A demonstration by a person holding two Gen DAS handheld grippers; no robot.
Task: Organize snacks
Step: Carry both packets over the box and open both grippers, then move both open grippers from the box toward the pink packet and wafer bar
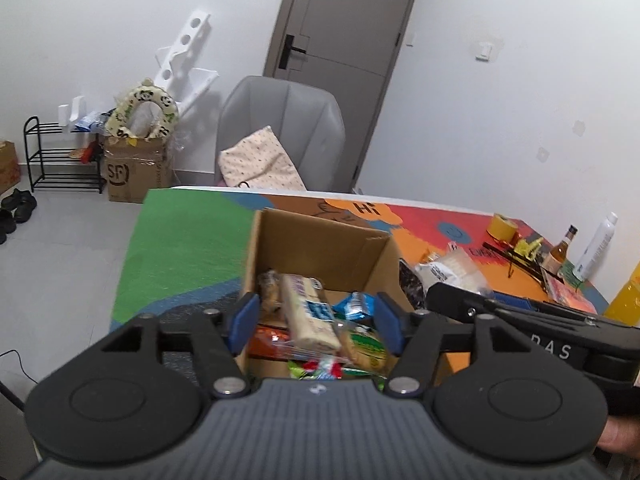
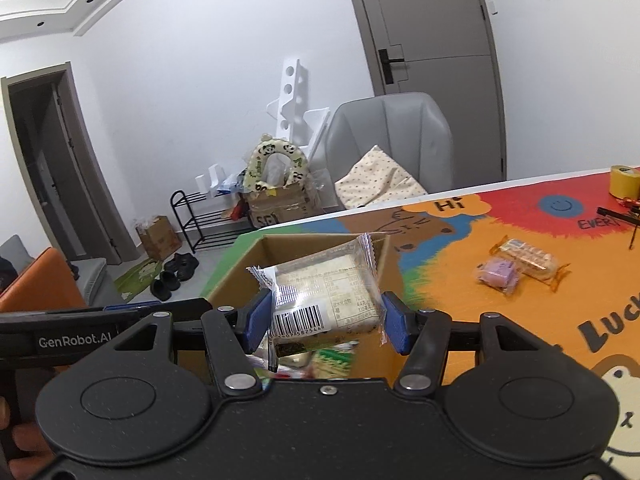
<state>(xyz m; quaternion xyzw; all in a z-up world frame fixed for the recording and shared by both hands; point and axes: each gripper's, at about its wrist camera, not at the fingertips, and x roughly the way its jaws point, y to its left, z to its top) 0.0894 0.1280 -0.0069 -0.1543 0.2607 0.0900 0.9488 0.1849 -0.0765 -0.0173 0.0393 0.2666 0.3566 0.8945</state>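
Note:
An open cardboard box [image 1: 320, 248] stands on the colourful table mat, with several snack packets inside. My left gripper [image 1: 316, 322] hovers over it, open; a pale long wafer packet [image 1: 308, 312] lies in the box below, clear of the blue pads. My right gripper [image 2: 326, 322] is shut on a clear-wrapped snack packet [image 2: 324, 300] with a barcode, held just above the box [image 2: 304, 248]. On the mat to the right lie a purple packet [image 2: 500, 274] and a clear-wrapped biscuit bar [image 2: 528, 260]. The right tool's black body [image 1: 520, 320] shows beside the box.
A yellow tape roll [image 1: 503, 227], a small brown bottle [image 1: 562, 250], a white spray can [image 1: 596, 248] and an orange bottle [image 1: 628, 296] stand at the table's right end. A grey chair [image 1: 280, 120] with a cushion sits behind the table.

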